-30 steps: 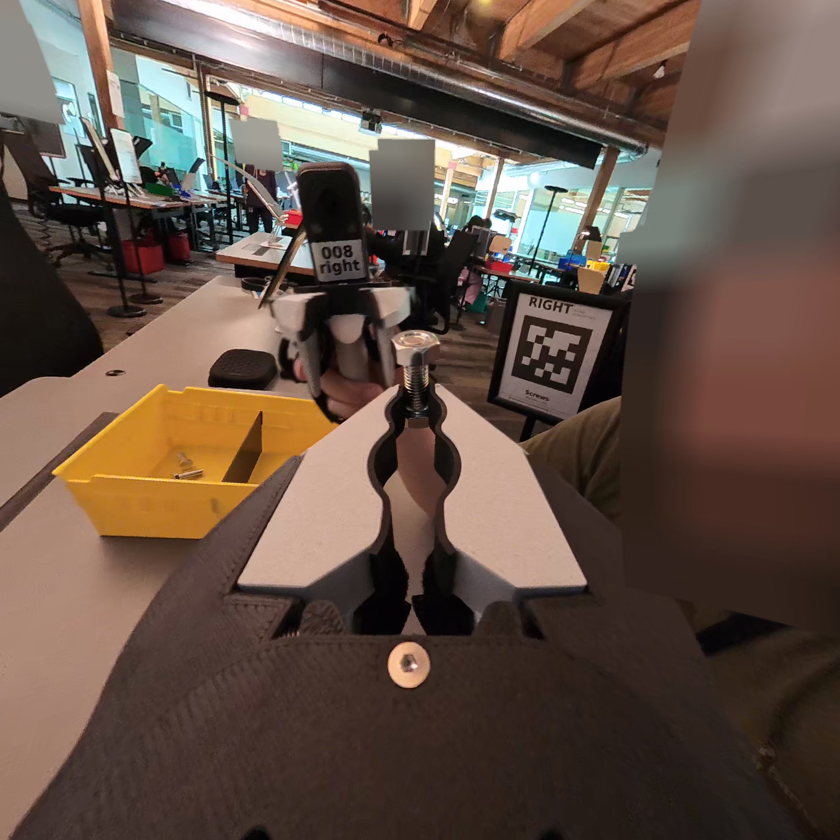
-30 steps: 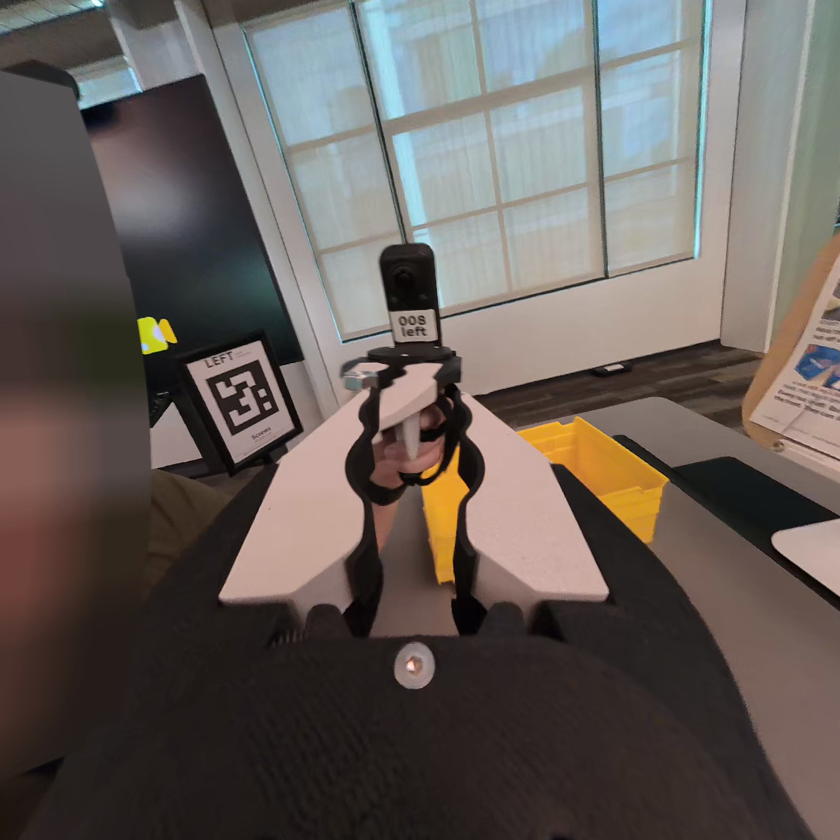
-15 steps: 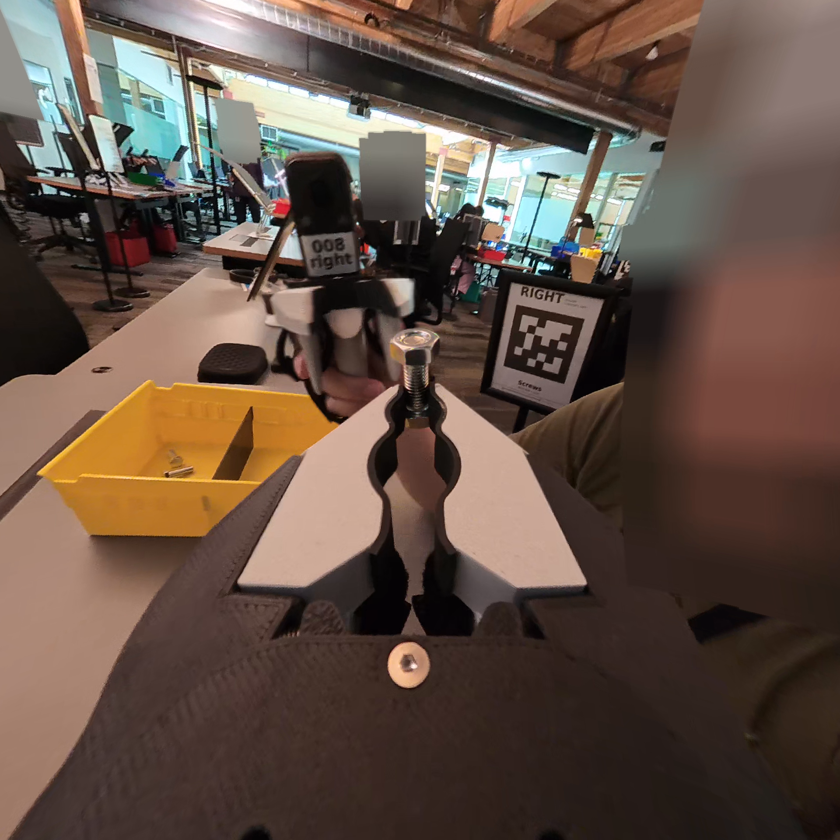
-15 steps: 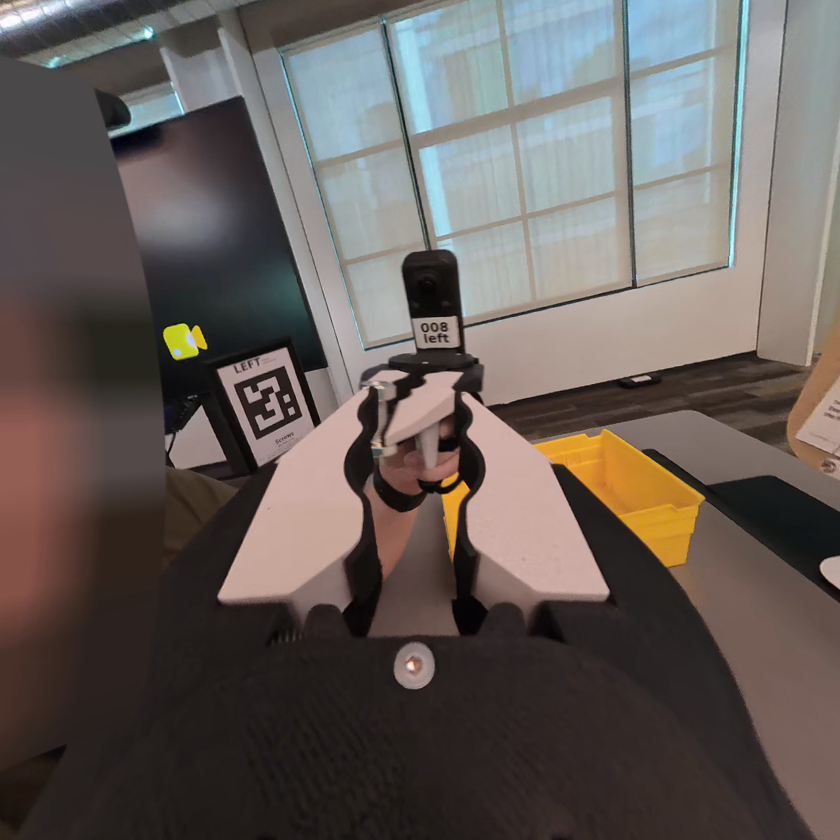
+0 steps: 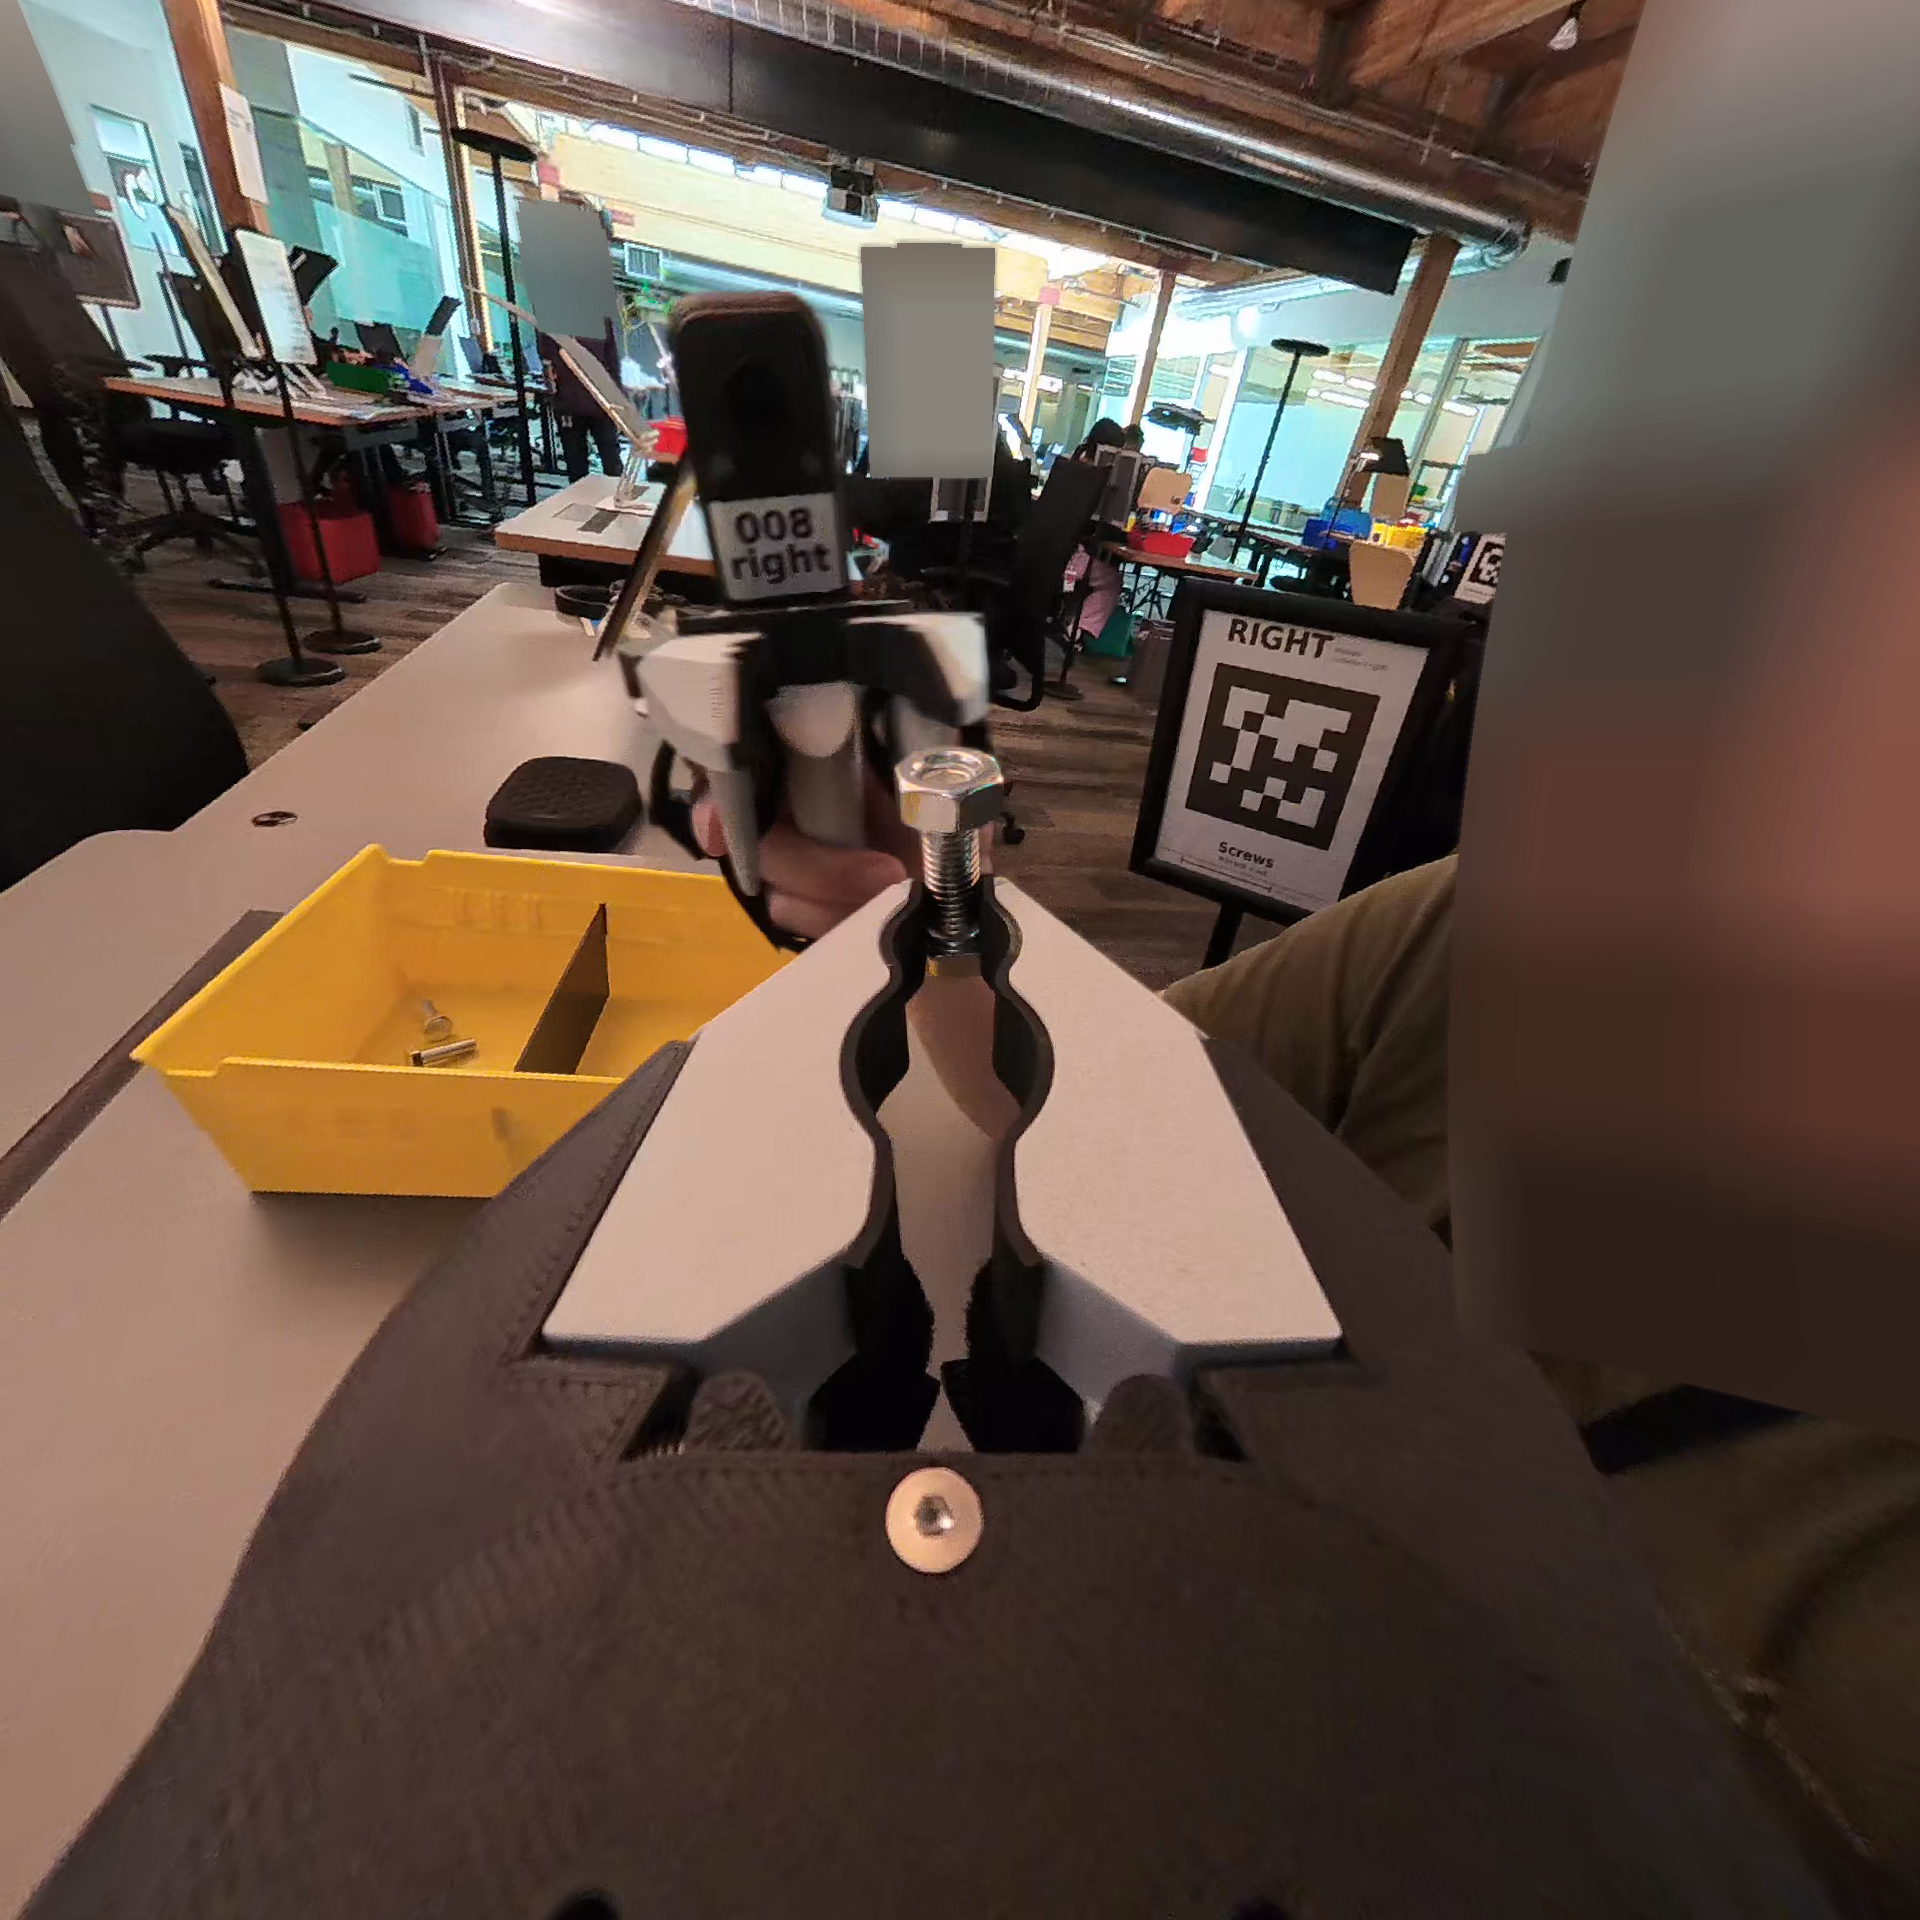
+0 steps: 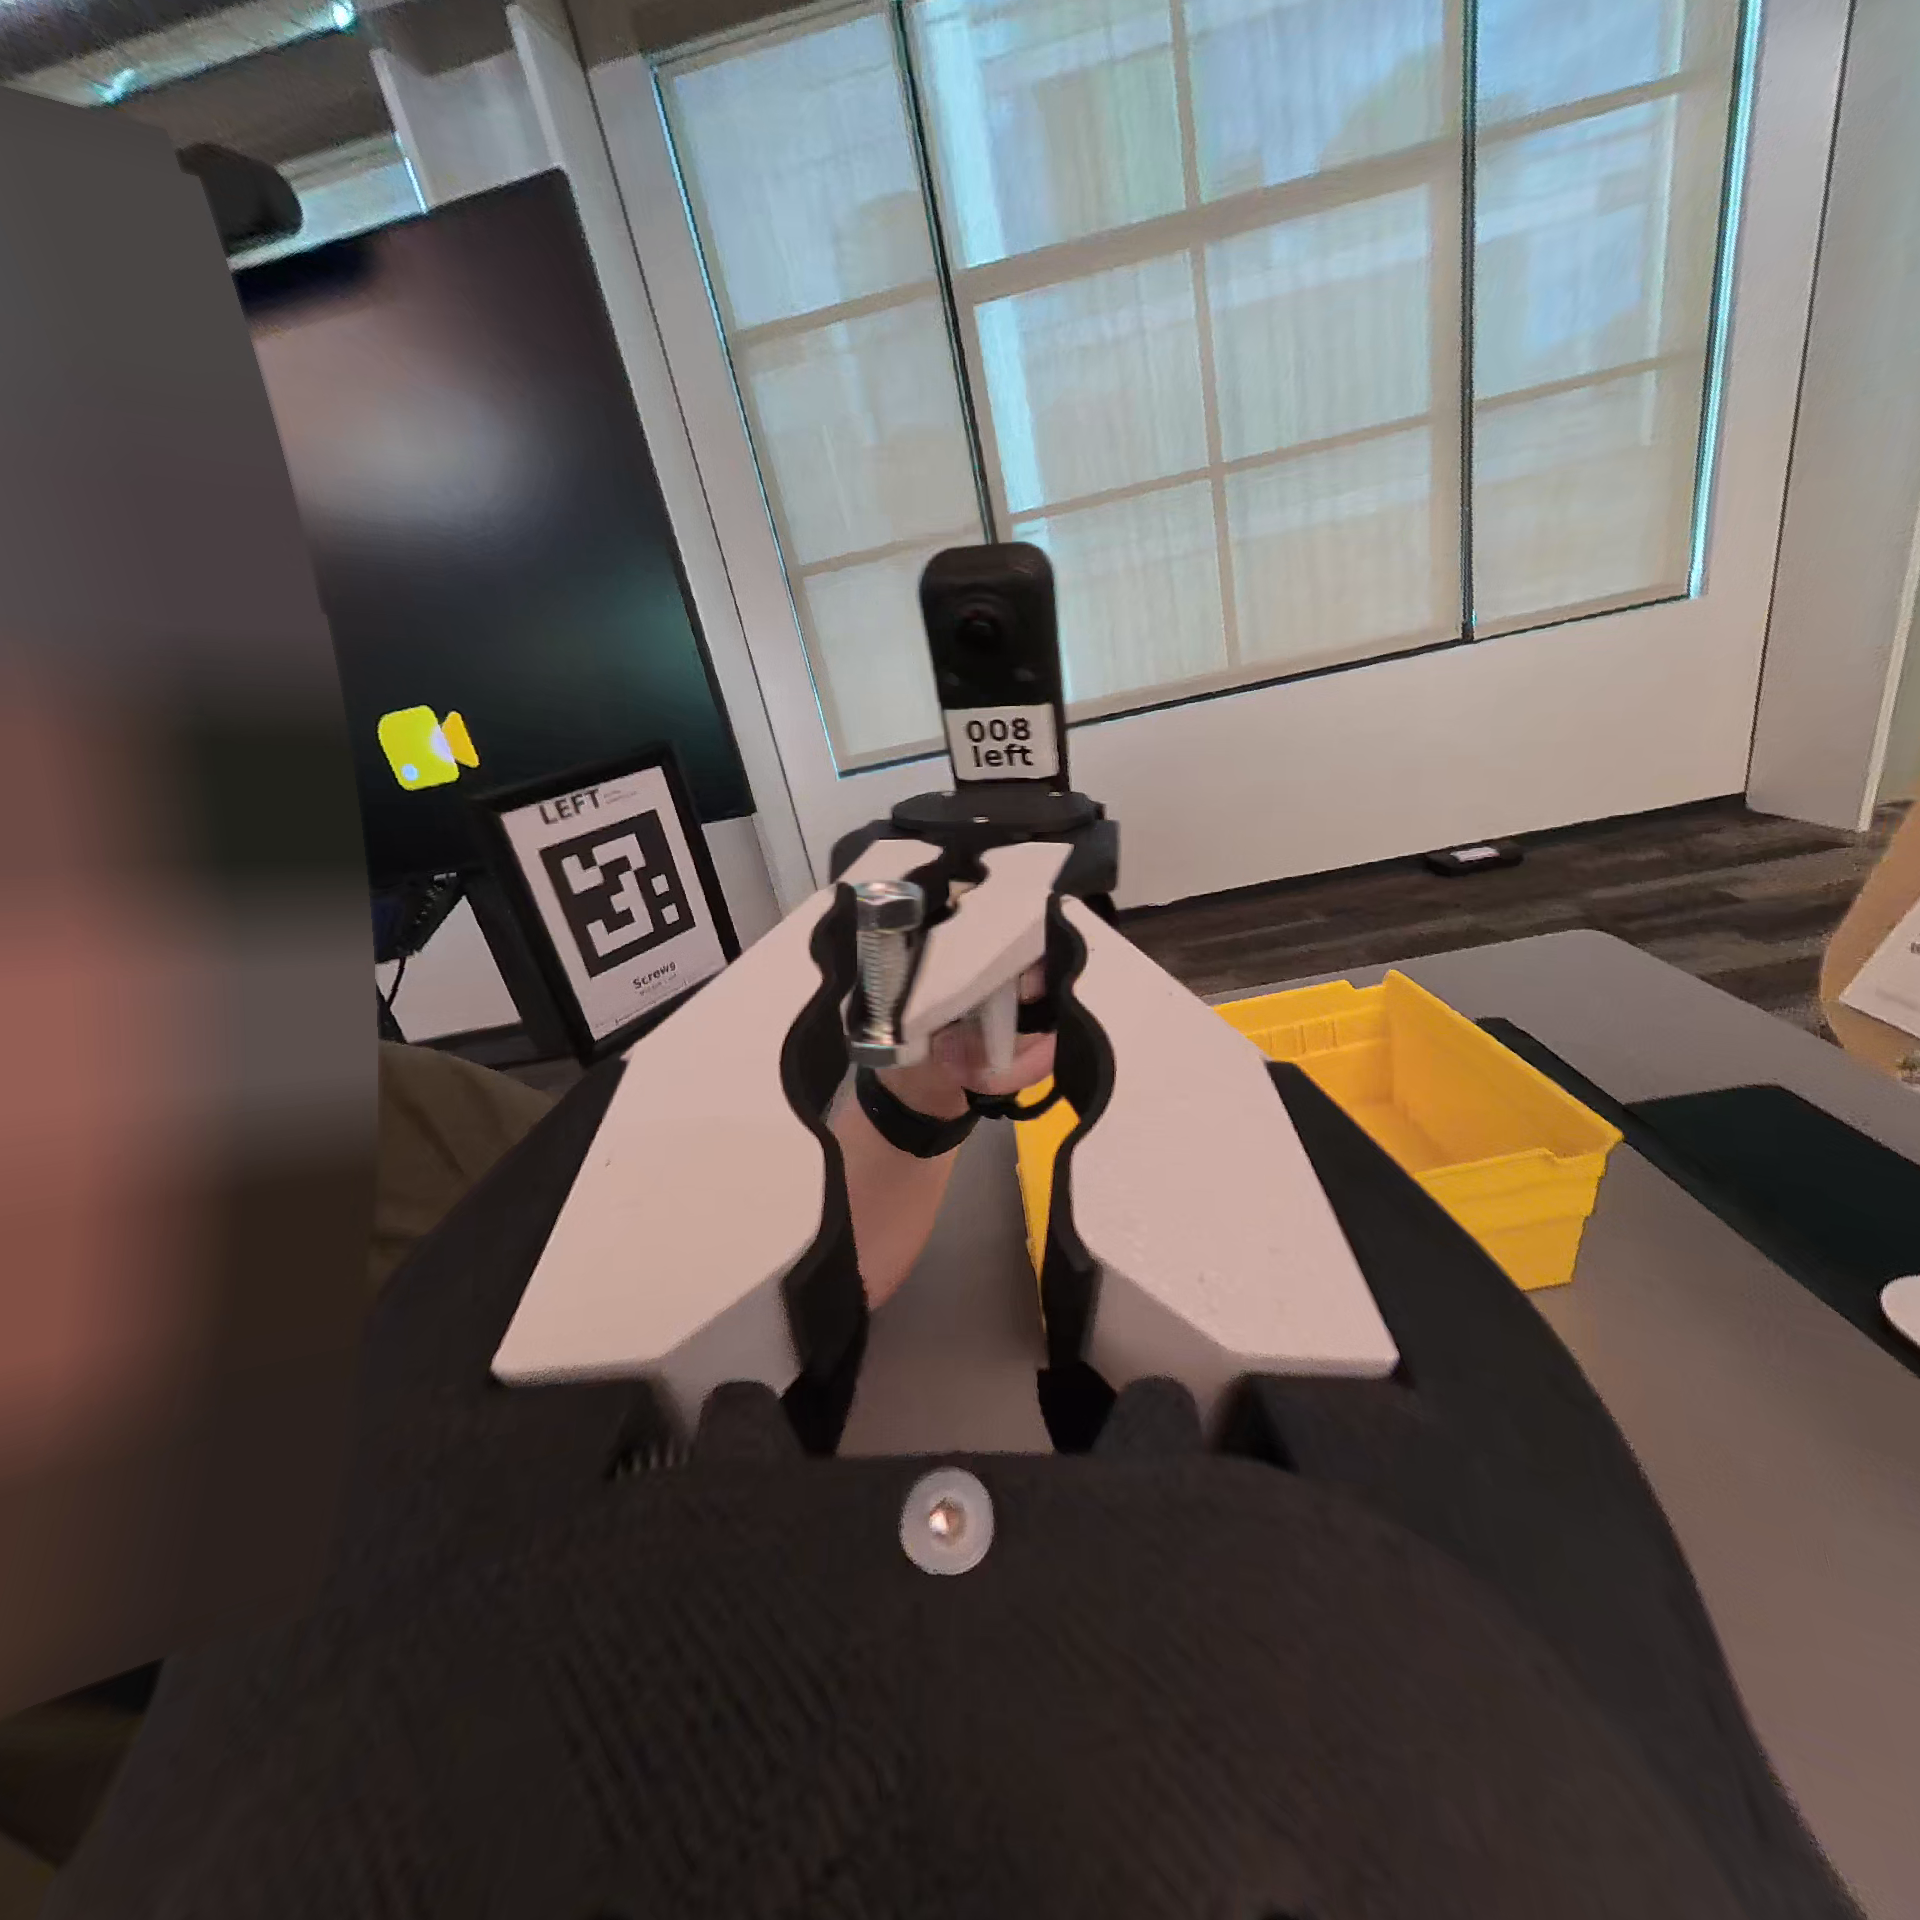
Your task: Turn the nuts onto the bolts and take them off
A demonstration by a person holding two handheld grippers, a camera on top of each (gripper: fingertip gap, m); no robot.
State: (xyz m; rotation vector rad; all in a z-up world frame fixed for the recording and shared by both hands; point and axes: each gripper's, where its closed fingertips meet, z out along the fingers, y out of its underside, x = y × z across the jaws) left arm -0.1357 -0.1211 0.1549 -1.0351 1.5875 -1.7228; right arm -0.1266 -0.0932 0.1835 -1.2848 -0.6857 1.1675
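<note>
Bright, even indoor light. Daylight through tall gridded window (image 6: 1299, 343), slightly overexposed. Wide-angle bending at edges. Far grey-and-black gripper (image 5: 831, 727) motion-blurred; foreground sharp.

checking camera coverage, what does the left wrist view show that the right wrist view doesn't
Only the left wrist view: two small metal parts lying inside the bin, left of its black divider, and a black pad on the table.
Only the right wrist view: the big window and a dark screen.
Both: the bolt with a nut at its upper end, pinched in the left gripper, the open right gripper, and the yellow bin.
</note>
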